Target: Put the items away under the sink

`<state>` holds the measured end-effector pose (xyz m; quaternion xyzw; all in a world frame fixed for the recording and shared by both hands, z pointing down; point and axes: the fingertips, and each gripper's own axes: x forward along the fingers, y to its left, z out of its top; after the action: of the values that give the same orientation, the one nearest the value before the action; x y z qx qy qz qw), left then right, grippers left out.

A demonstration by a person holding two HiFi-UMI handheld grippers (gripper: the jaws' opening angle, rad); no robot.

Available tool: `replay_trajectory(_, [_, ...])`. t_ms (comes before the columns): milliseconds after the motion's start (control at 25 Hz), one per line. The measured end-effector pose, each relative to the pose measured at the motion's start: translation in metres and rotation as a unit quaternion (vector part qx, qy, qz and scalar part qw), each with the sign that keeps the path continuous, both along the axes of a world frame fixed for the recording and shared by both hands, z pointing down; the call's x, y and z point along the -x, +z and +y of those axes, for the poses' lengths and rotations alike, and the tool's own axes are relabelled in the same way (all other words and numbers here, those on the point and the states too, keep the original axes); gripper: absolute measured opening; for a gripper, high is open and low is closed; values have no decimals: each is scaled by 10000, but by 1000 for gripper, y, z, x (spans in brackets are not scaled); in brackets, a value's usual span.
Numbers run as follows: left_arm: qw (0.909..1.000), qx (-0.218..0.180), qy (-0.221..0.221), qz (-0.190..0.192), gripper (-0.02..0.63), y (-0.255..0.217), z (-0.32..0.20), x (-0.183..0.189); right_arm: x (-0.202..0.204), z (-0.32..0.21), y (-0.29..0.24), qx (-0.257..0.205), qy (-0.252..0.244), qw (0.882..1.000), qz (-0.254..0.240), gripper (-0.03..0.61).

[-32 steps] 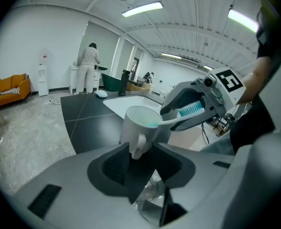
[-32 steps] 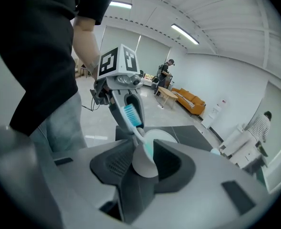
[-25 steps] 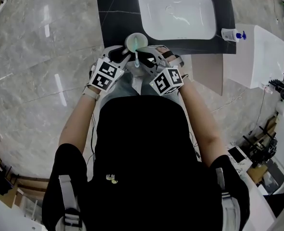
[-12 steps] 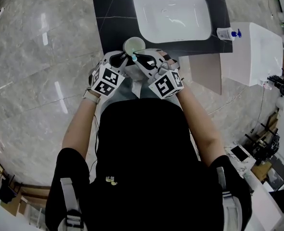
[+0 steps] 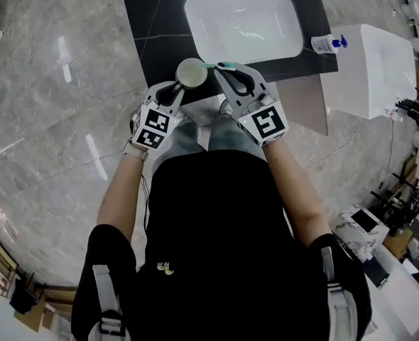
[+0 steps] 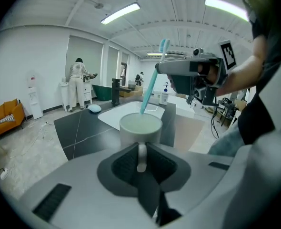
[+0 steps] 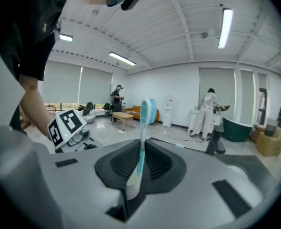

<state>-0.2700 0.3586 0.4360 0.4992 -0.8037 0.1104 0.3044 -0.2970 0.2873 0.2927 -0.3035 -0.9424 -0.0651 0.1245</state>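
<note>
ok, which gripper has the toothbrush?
The right gripper, jaws shut on the handle of the teal toothbrush. The left gripper has just been closing its jaws on the white cup handle instead.

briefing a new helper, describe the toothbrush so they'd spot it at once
Find the white sink basin set in the black counter. Just in front of it the right tongs are shut on the toothbrush, next to a pale mug. It is the only slim teal stick there, bristle end up.
</note>
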Motion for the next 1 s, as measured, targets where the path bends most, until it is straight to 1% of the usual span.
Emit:
replay_trajectory(160, [9999,-72,32,-76,63,-14,-5,6,3,-29,-18,266,529,9982,-80,49])
replay_trajectory(320, [9996,-103,152,-197,63,-32,-18,10,-2,-51,-53,588,870,9937,-398,49])
replay_trajectory(440, [9993,-125,230,-254,63,-44,-32,12,-13,-72,-74,599,1108,9898,-670,49])
replay_trajectory(520, [9990,-102,304,-310,63,-51,-43,10,-24,-90,-83,657,1288,9866,-758,49])
replay_trajectory(720, [9978,-90,531,-391,63,-68,-81,-6,-69,-164,-90,744,2019,9735,-774,49])
replay_trajectory(880, [9957,-3,789,-482,63,-76,-114,-21,-117,-222,-90,810,2576,9599,-757,49])
replay_trajectory(1000, [9945,-56,930,-474,63,-85,-144,-34,-155,-266,-85,761,3012,9474,-770,49])
